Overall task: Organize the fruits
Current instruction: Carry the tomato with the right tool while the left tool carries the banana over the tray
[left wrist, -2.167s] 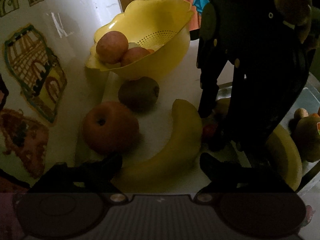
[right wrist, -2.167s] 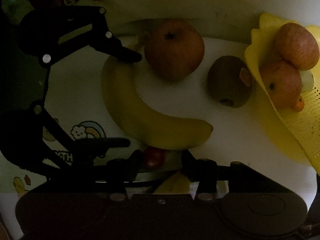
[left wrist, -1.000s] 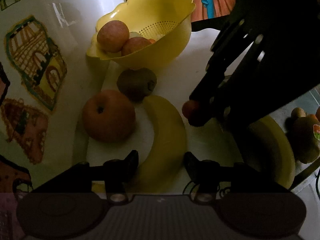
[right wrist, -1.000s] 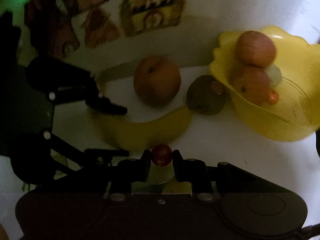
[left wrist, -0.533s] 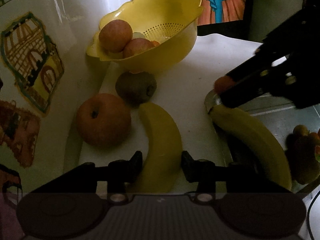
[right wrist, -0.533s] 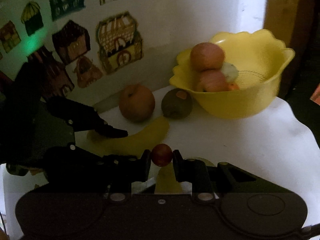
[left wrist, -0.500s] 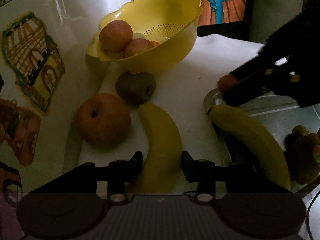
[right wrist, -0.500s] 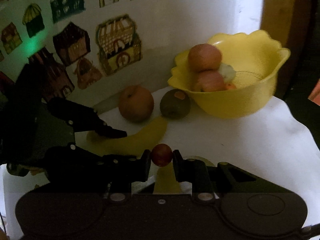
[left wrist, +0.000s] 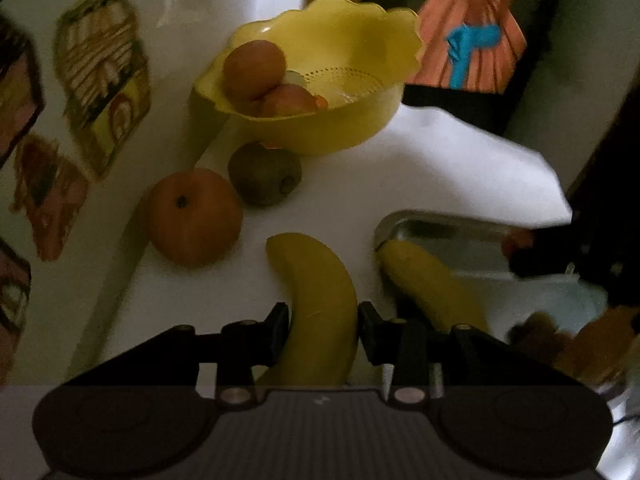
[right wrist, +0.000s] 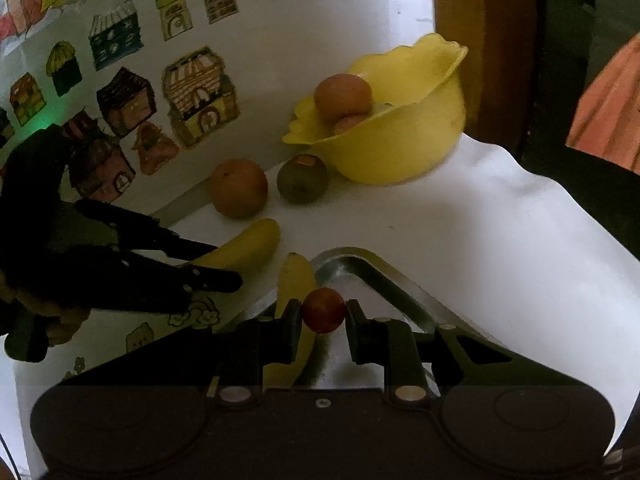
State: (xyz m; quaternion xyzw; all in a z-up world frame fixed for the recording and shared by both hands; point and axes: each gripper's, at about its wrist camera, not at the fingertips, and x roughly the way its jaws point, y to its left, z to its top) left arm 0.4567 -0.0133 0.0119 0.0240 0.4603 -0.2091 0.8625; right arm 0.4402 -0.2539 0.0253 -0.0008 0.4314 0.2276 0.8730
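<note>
The right tongs [right wrist: 323,312] pinch a small red fruit [right wrist: 323,310] above the corner of a metal tray [right wrist: 360,268]. The left tongs [left wrist: 323,330] close around one banana [left wrist: 320,304] lying on the white table [left wrist: 440,168]. A second banana [left wrist: 428,280] lies over the tray's edge. One orange fruit [left wrist: 194,216] and one kiwi [left wrist: 264,174] sit beside the yellow bowl [left wrist: 320,128], which holds two round fruits [left wrist: 254,68]. Bare cloth lies open to the right; a wall with house pictures [right wrist: 196,96] borders the left.
</note>
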